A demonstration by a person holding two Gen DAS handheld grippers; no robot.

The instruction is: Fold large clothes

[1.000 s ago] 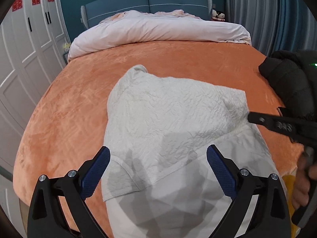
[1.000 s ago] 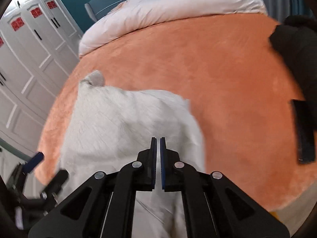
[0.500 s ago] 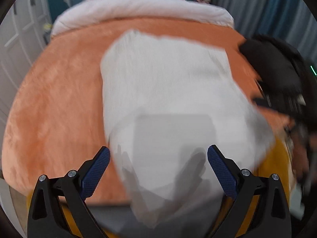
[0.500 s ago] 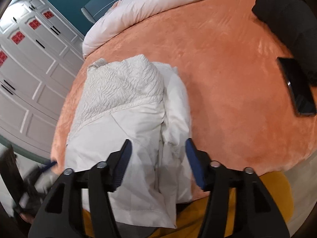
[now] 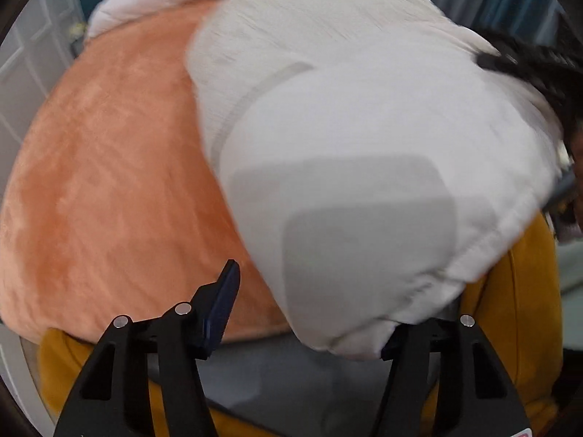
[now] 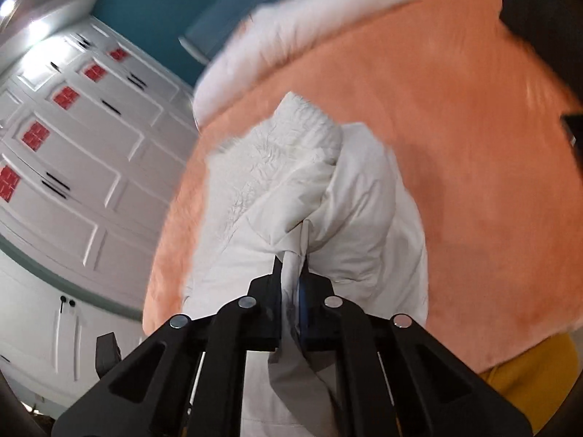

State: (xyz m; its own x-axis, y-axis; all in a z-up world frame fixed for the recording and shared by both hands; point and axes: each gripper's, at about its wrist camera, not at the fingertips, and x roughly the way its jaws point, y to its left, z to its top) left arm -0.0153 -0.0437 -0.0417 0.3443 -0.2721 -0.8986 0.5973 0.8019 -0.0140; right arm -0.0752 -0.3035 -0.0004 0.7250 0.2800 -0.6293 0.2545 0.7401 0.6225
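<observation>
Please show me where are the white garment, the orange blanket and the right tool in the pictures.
white garment (image 6: 277,182): right wrist view, on its crinkled upper fold.
orange blanket (image 5: 109,182): left wrist view, on its bare part left of the garment.
right tool (image 6: 293,269): right wrist view, between its fingertips, where they pinch the cloth.

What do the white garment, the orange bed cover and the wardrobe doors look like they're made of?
White garment: soft padded fabric, matte, partly crinkle-textured, pinched in the right claw. Orange bed cover: plush fleece or velvet, judging by its shaded nap. Wardrobe doors: probably painted wood or board, smooth white moulded panels.
</observation>
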